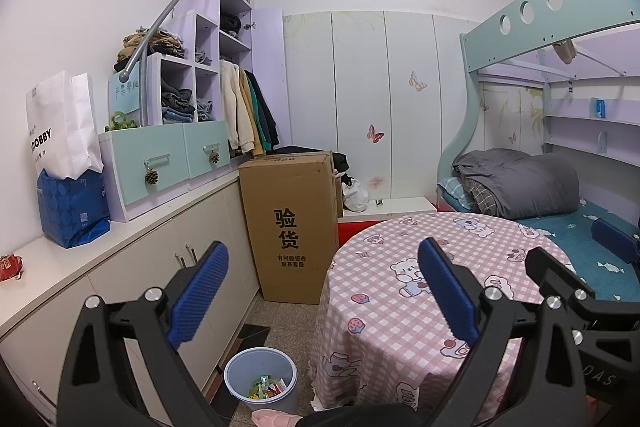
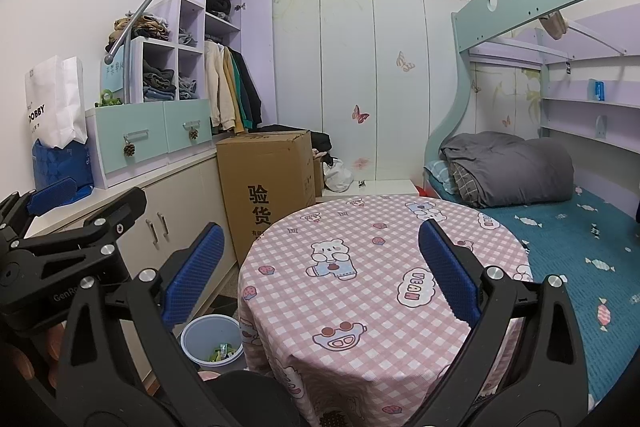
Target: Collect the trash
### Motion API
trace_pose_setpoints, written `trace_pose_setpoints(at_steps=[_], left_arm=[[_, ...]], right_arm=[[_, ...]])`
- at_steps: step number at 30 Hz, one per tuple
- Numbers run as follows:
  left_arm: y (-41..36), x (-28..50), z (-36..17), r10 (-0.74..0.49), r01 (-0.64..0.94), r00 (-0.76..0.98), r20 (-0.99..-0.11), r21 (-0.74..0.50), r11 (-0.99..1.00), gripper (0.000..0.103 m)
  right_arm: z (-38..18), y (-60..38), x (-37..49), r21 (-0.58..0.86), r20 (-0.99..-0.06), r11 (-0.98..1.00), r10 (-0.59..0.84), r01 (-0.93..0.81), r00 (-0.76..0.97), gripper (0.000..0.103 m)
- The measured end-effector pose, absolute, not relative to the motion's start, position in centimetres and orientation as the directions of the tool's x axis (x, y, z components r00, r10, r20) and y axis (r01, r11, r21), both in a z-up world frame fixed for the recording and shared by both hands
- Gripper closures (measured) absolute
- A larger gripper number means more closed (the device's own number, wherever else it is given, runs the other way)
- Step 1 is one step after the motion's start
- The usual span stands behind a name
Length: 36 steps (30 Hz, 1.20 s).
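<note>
Above a round table (image 2: 360, 267) draped in a pink checked cloth with cartoon bears, two handheld tongs hang side by side, both aimed across a small bedroom. Left gripper (image 1: 322, 293) has its blue ridged fingers spread wide and grips nothing; right gripper (image 2: 320, 273) is equally wide apart and equally empty. Held level and away from any surface, they look parked rather than reaching, which suggests the collecting is done or paused. No litter shows on the cloth. On the floor just beside the table's left edge stands a pale blue bin (image 1: 262, 379), upright and without a lid, placed within easy reach of a drop from the tabletop. Inside it lies the trash (image 1: 267, 387): a small heap of colourful wrappers, green, yellow and red, covering the bottom. A tall cardboard box (image 1: 290, 223) stands closed behind the bin, against the low cabinets.
</note>
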<state>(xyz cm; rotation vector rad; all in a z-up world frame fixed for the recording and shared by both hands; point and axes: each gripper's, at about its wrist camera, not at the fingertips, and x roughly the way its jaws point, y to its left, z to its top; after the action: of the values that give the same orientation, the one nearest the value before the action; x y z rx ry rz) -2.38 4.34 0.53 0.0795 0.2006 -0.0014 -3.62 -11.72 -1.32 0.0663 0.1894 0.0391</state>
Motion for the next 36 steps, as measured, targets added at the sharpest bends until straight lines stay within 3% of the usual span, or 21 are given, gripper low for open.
trace_pose_setpoints(at_steps=[36], left_arm=[[6.7,-0.9,-0.4,-0.006,0.026,0.975,-0.223,0.088,0.996,0.009]], right_arm=[[-2.1,-11.6,-3.2,0.084,-0.206,0.996,0.049,-0.033,0.977,0.007]])
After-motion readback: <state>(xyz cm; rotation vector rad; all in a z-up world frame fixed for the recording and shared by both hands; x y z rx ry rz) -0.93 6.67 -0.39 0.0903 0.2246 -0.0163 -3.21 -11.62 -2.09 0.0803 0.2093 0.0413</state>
